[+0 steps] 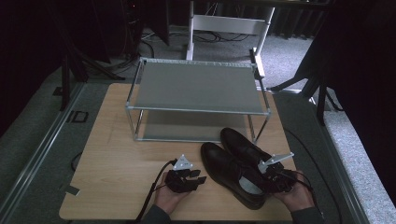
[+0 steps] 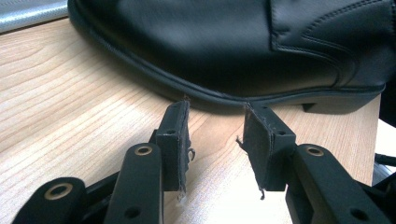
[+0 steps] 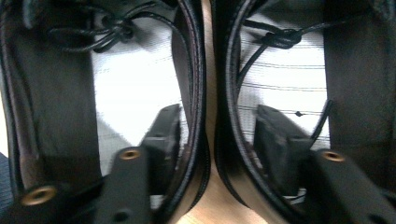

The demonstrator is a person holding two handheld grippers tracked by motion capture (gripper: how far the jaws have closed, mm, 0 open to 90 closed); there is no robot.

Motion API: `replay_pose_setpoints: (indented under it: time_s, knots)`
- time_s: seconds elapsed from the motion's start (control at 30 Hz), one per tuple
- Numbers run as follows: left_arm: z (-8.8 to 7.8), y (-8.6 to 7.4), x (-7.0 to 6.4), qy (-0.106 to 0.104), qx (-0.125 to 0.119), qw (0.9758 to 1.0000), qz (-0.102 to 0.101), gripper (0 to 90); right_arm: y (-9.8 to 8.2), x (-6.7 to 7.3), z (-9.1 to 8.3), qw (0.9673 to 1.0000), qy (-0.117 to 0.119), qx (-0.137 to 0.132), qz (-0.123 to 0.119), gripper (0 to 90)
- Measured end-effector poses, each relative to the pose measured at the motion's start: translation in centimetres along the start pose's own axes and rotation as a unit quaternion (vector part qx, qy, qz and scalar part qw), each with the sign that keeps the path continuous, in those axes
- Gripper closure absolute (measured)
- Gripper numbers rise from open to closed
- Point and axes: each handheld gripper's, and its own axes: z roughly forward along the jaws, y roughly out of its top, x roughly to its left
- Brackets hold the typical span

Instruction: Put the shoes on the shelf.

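Pickup stage, by the look of it: pair of shoes (image 1: 238, 165) near right on table (image 1: 116, 154), in front of rack (image 1: 196, 86).

Right tongs (image 3: 212, 140) spread, one jaw inside each shoe, straddling both inner walls, not yet clenched.

Left tongs (image 2: 215, 140) released, empty, tips at near shoe's sole.

Next, probably: squeeze, lift toward rack.

We see a wooden table (image 1: 116, 154) with round corners. On it, at the far side, stands a shoe rack (image 1: 198, 86) with a metal frame and two flat grey shelves, one above the other. Just in front of the rack, two black shoes (image 1: 236, 170) lie on the wood, side by side and touching each other.
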Motion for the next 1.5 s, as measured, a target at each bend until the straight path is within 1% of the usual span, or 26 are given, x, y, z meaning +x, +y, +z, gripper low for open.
replay_pose_setpoints:
  time_s: [0.07, 0.13, 0.17, 0.23, 0.33, 0.53, 0.63, 0.77, 0.87, 0.9, 1.13, 1.2, 1.33, 1.5]
  knots:
    - [0.0, 0.0, 0.0, 0.000, 0.000, 1.0000, 0.000, 61.1, 0.1, -0.1, 0.1, 1.0000, -0.001, 0.005, 0.003, 61.3]
    - [-0.1, -0.1, 0.0, 0.001, 0.000, 1.0000, 0.000, 61.1, 0.2, -0.1, 0.1, 0.9999, 0.011, 0.004, 0.008, 70.5]
    - [-0.1, -0.1, 0.0, 0.001, 0.000, 1.0000, 0.000, 61.1, 0.3, -0.1, 0.1, 0.9998, 0.017, 0.005, 0.007, 73.4]
    - [-0.2, -0.1, 0.1, 0.002, -0.001, 1.0000, -0.001, 61.1, 0.3, 0.0, 0.2, 0.9997, 0.025, 0.004, 0.005, 76.0]
    - [-0.3, -0.2, 0.3, 0.004, -0.002, 1.0000, -0.002, 61.1, 0.1, -0.2, 0.1, 0.9995, 0.027, -0.010, 0.017, 78.6]
    - [-0.5, -0.4, 0.5, 0.007, -0.002, 1.0000, -0.007, 61.0, -0.2, -0.5, 0.1, 0.9985, 0.036, -0.032, 0.026, 79.8]
    - [-0.7, -0.4, 0.7, 0.008, -0.003, 0.9999, -0.009, 60.8, -0.4, -0.4, 0.1, 0.9980, 0.033, -0.042, 0.032, 80.2]
    - [-1.0, -0.5, 1.0, 0.007, -0.009, 0.9998, -0.017, 60.7, -0.4, -0.4, 0.0, 0.9969, 0.044, -0.052, 0.038, 80.5]
    - [-1.3, -0.6, 1.2, 0.009, -0.009, 0.9997, -0.021, 60.7, -0.3, -0.4, -0.1, 0.9956, 0.051, -0.062, 0.047, 80.6]
    - [-1.3, -0.6, 1.3, 0.010, -0.010, 0.9997, -0.021, 60.7, -0.2, -0.3, -0.2, 0.9956, 0.048, -0.067, 0.045, 80.6]
    - [-1.6, -0.8, 1.6, 0.012, -0.012, 0.9995, -0.025, 60.7, 0.6, 0.0, -0.2, 0.9952, 0.041, -0.073, 0.051, 80.7]
    - [-1.6, -0.8, 1.6, 0.012, -0.013, 0.9995, -0.028, 60.7, 0.9, 0.1, -0.3, 0.9951, 0.043, -0.073, 0.051, 80.6]
    - [-1.8, -0.8, 1.7, 0.014, -0.014, 0.9995, -0.026, 60.6, 1.7, 0.4, -0.1, 0.9947, 0.049, -0.077, 0.049, 80.6]
    - [-2.1, -0.8, 1.9, 0.018, -0.017, 0.9993, -0.028, 60.4, 2.9, 0.7, 0.2, 0.9931, 0.052, -0.088, 0.058, 80.4]
